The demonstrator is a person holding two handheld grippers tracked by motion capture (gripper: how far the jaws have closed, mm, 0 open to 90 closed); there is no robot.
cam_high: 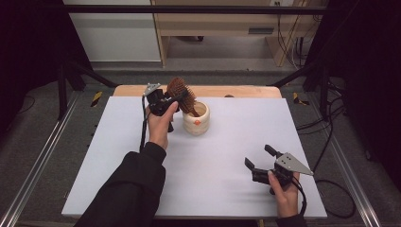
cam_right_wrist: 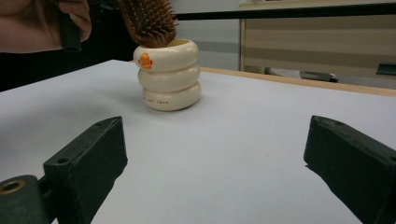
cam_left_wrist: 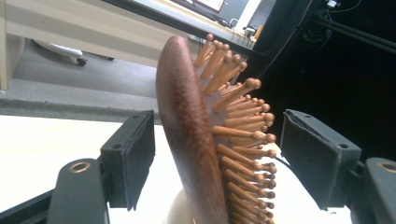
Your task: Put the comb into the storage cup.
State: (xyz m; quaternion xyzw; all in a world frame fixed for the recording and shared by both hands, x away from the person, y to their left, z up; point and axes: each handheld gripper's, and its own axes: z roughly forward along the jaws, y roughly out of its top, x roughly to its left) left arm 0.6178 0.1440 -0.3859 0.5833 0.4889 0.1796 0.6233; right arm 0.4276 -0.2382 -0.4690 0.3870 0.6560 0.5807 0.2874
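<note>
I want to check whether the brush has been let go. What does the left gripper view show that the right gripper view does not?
The left gripper view alone shows the left gripper open around the wooden hairbrush, with gaps between both pads and the brush head. The right gripper view alone shows the cream ringed cup whole, with its orange mark, the brush standing in it, and the right gripper open over bare white table. Both show the brush's bristles and the cup.

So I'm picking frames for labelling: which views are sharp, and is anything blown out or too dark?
High view: soft, dark edges. Left gripper view: brown wooden hairbrush sharp, white table overexposed. Right gripper view: cream ringed cup clear, near black jaws blurred.
</note>
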